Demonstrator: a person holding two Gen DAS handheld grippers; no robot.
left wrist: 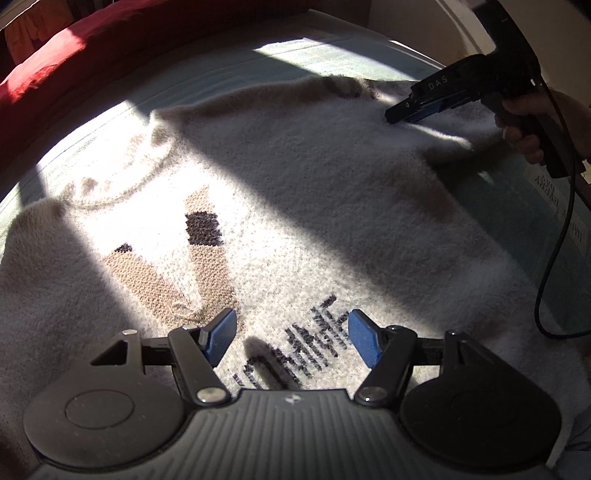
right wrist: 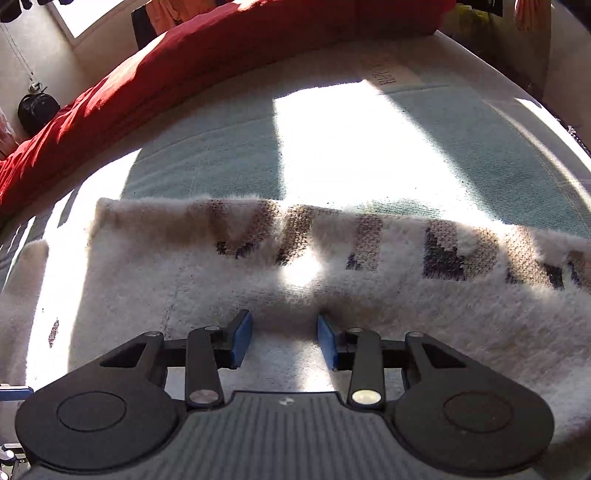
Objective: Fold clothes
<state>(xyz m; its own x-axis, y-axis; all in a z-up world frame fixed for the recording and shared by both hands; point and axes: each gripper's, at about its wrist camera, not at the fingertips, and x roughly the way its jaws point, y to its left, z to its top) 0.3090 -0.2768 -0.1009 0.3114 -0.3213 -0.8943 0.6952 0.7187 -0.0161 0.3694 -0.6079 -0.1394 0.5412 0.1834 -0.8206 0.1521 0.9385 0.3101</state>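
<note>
A fuzzy cream sweater [left wrist: 288, 192] with tan and dark knit blocks and dark lettering lies spread on a pale green bed cover [left wrist: 332, 55]. My left gripper [left wrist: 291, 334] is open, just above the sweater's lettering. My right gripper [left wrist: 397, 114] shows in the left wrist view at the sweater's far right part, tips touching the fabric. In the right wrist view the sweater [right wrist: 295, 280] has a folded-over sleeve with patterned blocks across it. My right gripper [right wrist: 284, 338] is open with a low ridge of fabric between its blue pads [right wrist: 242, 341].
A red blanket [right wrist: 184, 70] lies along the far side of the bed; it also shows in the left wrist view [left wrist: 74, 55]. Strong sunlight patches and shadows cross the green cover [right wrist: 332, 147]. A black cable [left wrist: 554, 258] hangs from the right gripper. Hanging clothes [right wrist: 166, 14] are beyond.
</note>
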